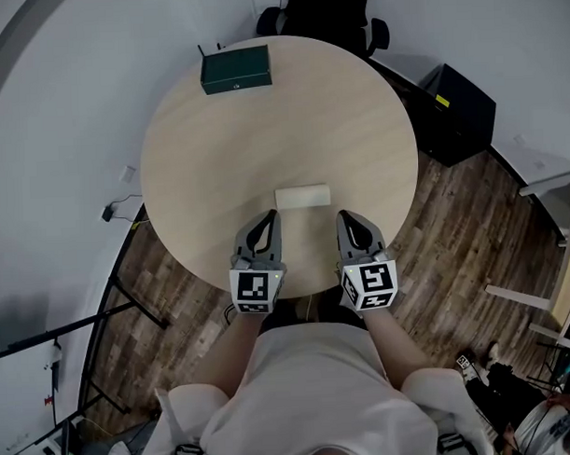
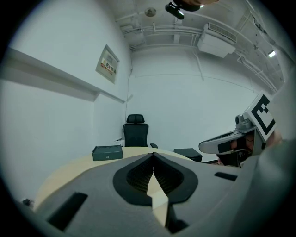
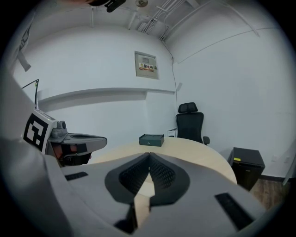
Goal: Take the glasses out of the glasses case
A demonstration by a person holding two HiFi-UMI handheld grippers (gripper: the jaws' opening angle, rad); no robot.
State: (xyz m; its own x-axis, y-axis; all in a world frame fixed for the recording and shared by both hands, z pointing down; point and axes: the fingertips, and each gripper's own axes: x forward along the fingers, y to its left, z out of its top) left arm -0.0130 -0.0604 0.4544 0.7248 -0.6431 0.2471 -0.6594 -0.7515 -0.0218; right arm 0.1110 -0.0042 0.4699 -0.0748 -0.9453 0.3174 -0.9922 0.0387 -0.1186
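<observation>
The glasses case (image 1: 303,196), a pale, closed oblong, lay flat on the round wooden surface (image 1: 263,139) toward the person's side, its long side running left to right. Neither gripper touched it. The left gripper (image 1: 270,216) sat just short of the case's left end, and the right gripper (image 1: 344,215) just short of its right end, so the case lay between and slightly beyond their tips. Both pointed across the surface, away from the person, roughly parallel and held low over the near edge.

In the left gripper view the jaws were clenched, tips meeting in a point, with only a narrow wedge of pale wood showing through behind them and nothing gripped. The right gripper view showed the same: tips pressed together, ribbed pads closed on themselves, empty.

At the far side of the surface stood a dark green box (image 1: 236,69), well apart from the case. Beyond it was a black office chair (image 1: 329,15), and a black cabinet (image 1: 458,113) stood on the wooden floor to the right.
</observation>
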